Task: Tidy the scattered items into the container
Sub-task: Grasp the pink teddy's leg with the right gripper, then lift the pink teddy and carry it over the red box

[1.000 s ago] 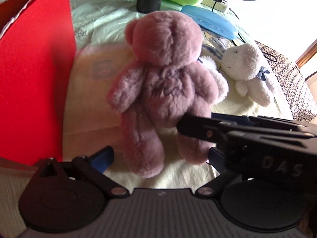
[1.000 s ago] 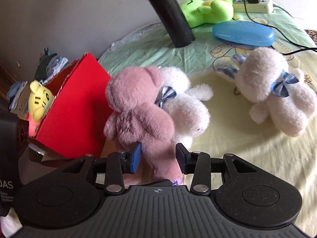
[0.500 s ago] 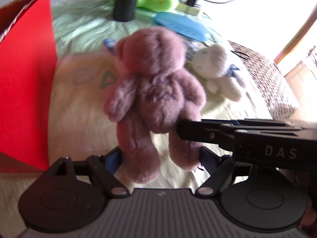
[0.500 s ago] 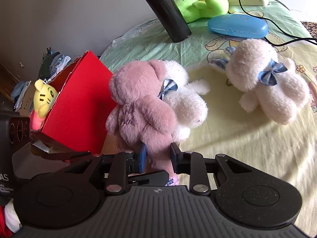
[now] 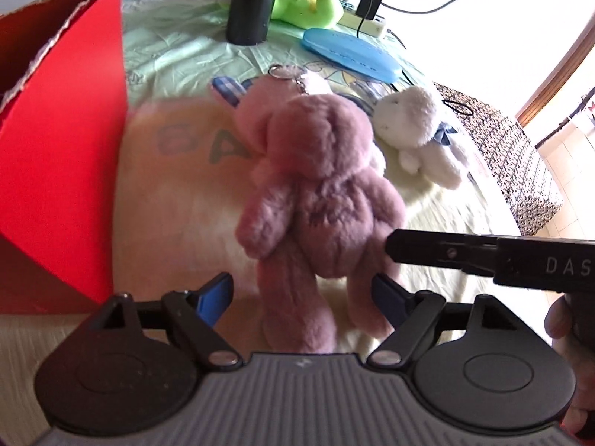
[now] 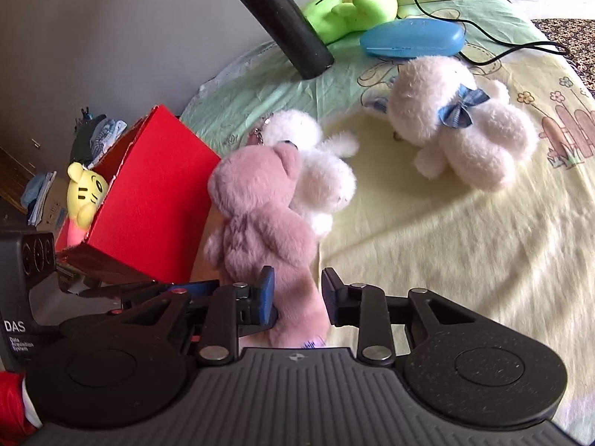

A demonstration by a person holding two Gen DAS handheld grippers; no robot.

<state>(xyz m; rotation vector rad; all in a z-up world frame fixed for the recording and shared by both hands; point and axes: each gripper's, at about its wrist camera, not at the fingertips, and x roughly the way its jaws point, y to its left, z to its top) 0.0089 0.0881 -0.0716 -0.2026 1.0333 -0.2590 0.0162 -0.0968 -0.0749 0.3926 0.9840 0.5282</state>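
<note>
Your right gripper [image 6: 297, 299] fingers pinch the pink bear's [image 6: 260, 219] leg while the left gripper [image 5: 302, 295] gapes empty around its legs; one yellow toy [image 6: 84, 195] is boxed, two white plush [image 6: 461, 119] remain, red box [image 6: 156, 193] rim close left, open bed right.

Red box [image 6: 156, 189] wall left; white plush [image 6: 319, 182] crowds right; sheet [image 6: 465, 260] beyond open.
</note>
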